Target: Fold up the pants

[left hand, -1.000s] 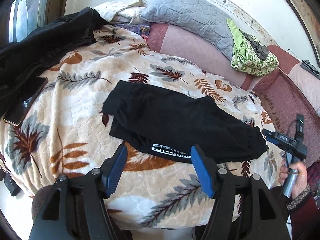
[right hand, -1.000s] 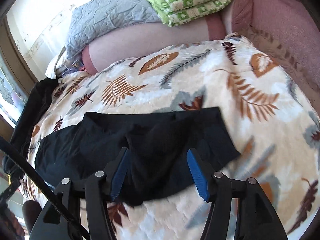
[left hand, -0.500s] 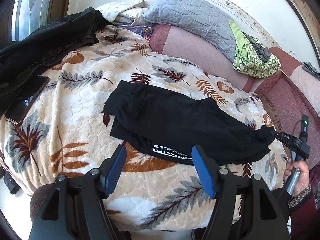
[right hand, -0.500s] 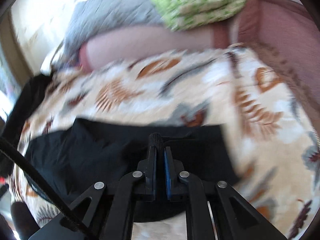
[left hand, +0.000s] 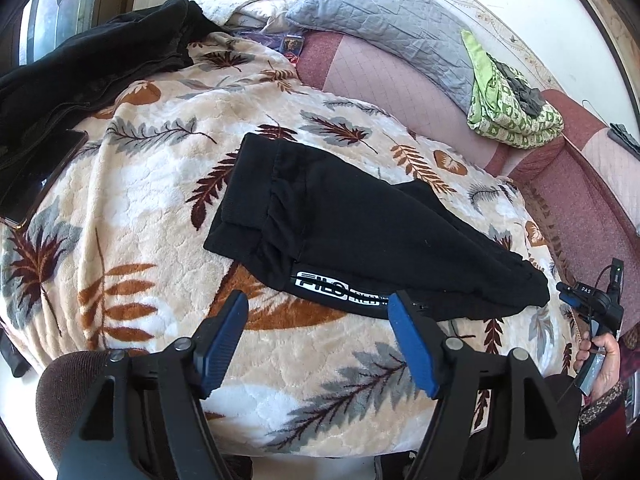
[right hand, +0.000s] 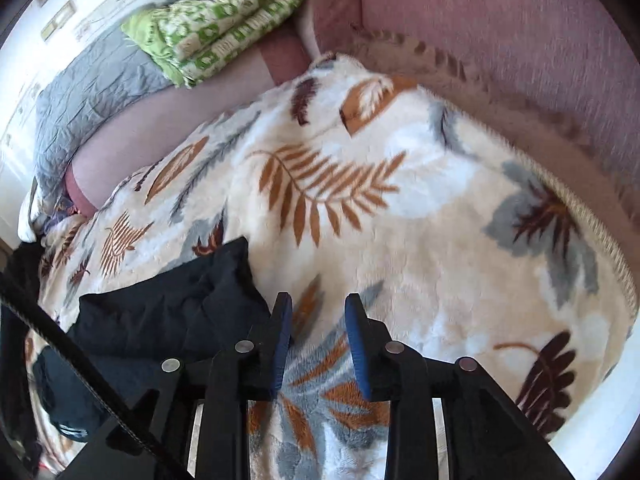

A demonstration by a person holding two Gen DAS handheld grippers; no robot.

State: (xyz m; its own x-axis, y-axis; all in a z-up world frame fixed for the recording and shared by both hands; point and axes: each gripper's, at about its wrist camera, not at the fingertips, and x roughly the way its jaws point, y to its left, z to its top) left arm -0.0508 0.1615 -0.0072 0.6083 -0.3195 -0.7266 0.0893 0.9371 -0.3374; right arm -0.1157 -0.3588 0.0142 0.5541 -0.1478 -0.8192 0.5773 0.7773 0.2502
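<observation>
At the far left of the left wrist view, a dark jacket (left hand: 92, 60) is seen heaped along the edge of the bed, with a phone (left hand: 40, 178) laid flat just beside it on the leaf-patterned blanket (left hand: 132, 184). The black pants (left hand: 352, 232) are spread across the middle of the blanket, folded over lengthwise, with the white logo band (left hand: 340, 292) turned toward the near edge. The left gripper (left hand: 318, 336) is held above the near side of the blanket, its blue pads set wide apart, and nothing is caught between them; the right pad is seen close to the near hem of the pants.

Farther right, a grey pillow (left hand: 384, 20) is propped against the far wall, and a folded green quilt (left hand: 516, 116) is set on the pink sofa back (left hand: 400, 92). At the right edge of this view, the right hand (left hand: 600, 360) is seen holding its tool near the right end of the pants.

In the right wrist view, which is somewhat blurred, the pants (right hand: 176, 312) are seen at the lower left. The right gripper (right hand: 318, 342) is parted narrowly over bare blanket (right hand: 400, 220), just to the right of the cloth, and nothing is held in it. The green quilt (right hand: 224, 20) and the grey pillow (right hand: 88, 100) are seen at the far left.
</observation>
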